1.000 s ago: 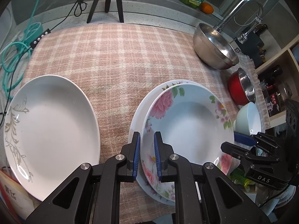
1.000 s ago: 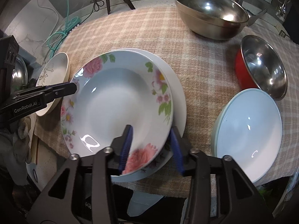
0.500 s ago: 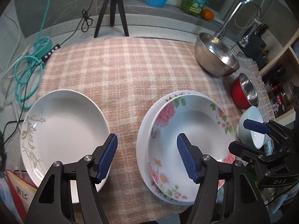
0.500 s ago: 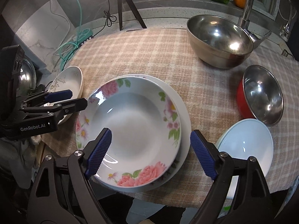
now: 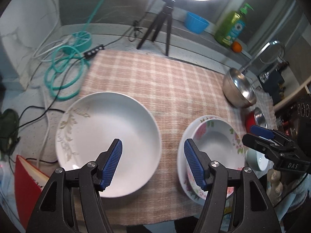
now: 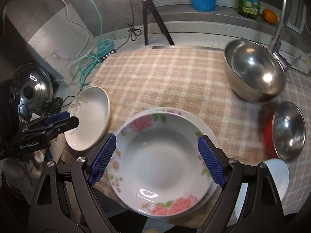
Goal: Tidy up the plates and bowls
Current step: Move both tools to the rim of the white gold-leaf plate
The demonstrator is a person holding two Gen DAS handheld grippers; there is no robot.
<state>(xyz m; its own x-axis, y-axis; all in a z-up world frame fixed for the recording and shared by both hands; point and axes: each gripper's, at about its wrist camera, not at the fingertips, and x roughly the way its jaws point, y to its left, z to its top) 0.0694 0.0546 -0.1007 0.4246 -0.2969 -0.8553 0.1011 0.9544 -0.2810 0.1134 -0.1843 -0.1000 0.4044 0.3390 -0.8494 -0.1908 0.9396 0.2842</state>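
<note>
A flower-patterned deep plate (image 6: 161, 161) lies stacked on a plain white plate (image 6: 206, 124) near the front edge of the checked cloth (image 6: 165, 77). My right gripper (image 6: 157, 137) hovers above it, open, with nothing touching its pads. My left gripper (image 5: 153, 145) is open too, above the cloth between the stack (image 5: 215, 145) and a white plate with a gold leaf pattern (image 5: 108, 132). To the right stand a large steel bowl (image 6: 254, 71), a red bowl with a steel inside (image 6: 287, 134) and a pale blue bowl (image 6: 276, 174).
A black tripod (image 5: 165, 19) stands at the back of the counter. A blue cup (image 5: 195, 24), a green soap bottle (image 5: 231, 27) and an orange (image 5: 236, 46) sit on the ledge. Teal cable (image 5: 64, 73) and a power strip (image 5: 95, 50) lie left; a red book (image 5: 27, 178) is front left.
Both grippers have opened off the rim of the flowered plate and lifted back. The left gripper has swung left toward the gold-patterned plate. The flowered plate stays on the white plate.
</note>
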